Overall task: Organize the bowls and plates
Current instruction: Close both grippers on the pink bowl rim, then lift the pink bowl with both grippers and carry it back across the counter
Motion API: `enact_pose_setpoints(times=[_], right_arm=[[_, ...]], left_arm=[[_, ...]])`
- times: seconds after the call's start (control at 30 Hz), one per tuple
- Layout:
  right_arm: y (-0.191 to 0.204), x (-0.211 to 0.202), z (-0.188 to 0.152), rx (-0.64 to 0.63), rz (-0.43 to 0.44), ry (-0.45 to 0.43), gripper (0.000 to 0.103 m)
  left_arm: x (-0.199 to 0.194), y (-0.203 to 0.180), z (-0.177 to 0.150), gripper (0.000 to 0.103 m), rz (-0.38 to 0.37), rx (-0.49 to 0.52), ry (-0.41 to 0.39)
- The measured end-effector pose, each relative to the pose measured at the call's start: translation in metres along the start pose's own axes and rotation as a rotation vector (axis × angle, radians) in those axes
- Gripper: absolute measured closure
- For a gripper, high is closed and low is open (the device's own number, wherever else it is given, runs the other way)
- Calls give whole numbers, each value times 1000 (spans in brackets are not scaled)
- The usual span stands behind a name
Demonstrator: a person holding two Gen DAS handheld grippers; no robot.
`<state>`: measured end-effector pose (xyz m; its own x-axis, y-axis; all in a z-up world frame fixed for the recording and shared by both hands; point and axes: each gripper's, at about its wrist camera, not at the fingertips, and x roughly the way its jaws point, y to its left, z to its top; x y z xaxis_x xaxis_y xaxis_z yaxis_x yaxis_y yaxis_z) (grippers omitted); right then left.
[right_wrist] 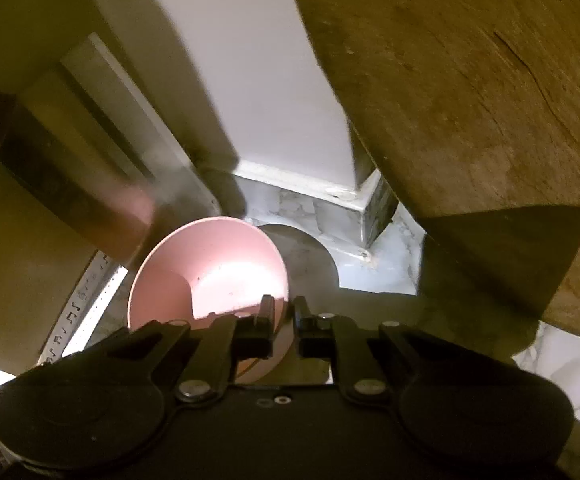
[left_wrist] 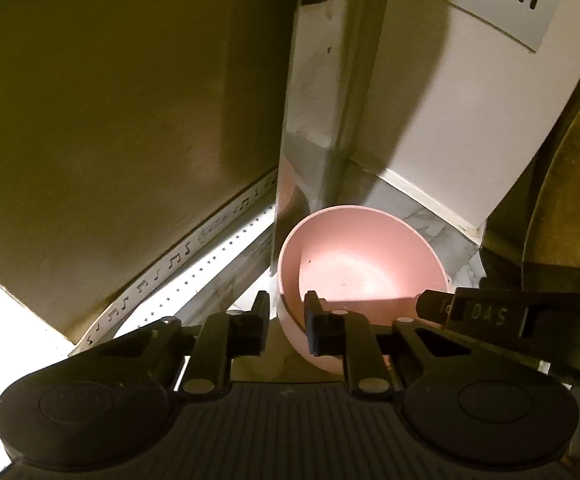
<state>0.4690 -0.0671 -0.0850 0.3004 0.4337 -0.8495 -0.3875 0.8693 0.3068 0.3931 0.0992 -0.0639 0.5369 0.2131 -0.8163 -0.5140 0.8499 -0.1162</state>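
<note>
Pink bowl (left_wrist: 361, 264) sits low centre in both wrist views, on the marble-patterned table (right_wrist: 373, 272), tucked just beside a shiny metal panel (left_wrist: 309, 120) standing upright behind it.

Left gripper (left_wrist: 286, 312): jaws narrow, clamped across the bowl's near-left rim, one finger outside the wall, one inside.

Right gripper (right_wrist: 282, 312): jaws narrow, pinching the bowl's right rim, wall between the fingers.

White strip with music-note print (left_wrist: 170, 268) runs along lower left. Large wooden board (right_wrist: 469, 120) fills the upper right of the right wrist view.
</note>
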Motion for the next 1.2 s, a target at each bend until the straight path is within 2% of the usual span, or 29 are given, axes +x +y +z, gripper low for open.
enact_pose_setpoints(times=[0.2,0.57,0.9,1.2], right_arm=[[4,1,-3,-5,-20,2,96],[4,-14,-11,-5,-22,-7,96],[19,-56,-32,-16,-28,-41,96],[43,-100,-65,-17,-23,-72,96]], left_arm=[[-2,-3,-1,91,-6,19,1],[-28,4,-8,92,-49,39,4],[-74,16,-22,92,-88,64,-6],[-129,45,-44,92,-112,82,-31]])
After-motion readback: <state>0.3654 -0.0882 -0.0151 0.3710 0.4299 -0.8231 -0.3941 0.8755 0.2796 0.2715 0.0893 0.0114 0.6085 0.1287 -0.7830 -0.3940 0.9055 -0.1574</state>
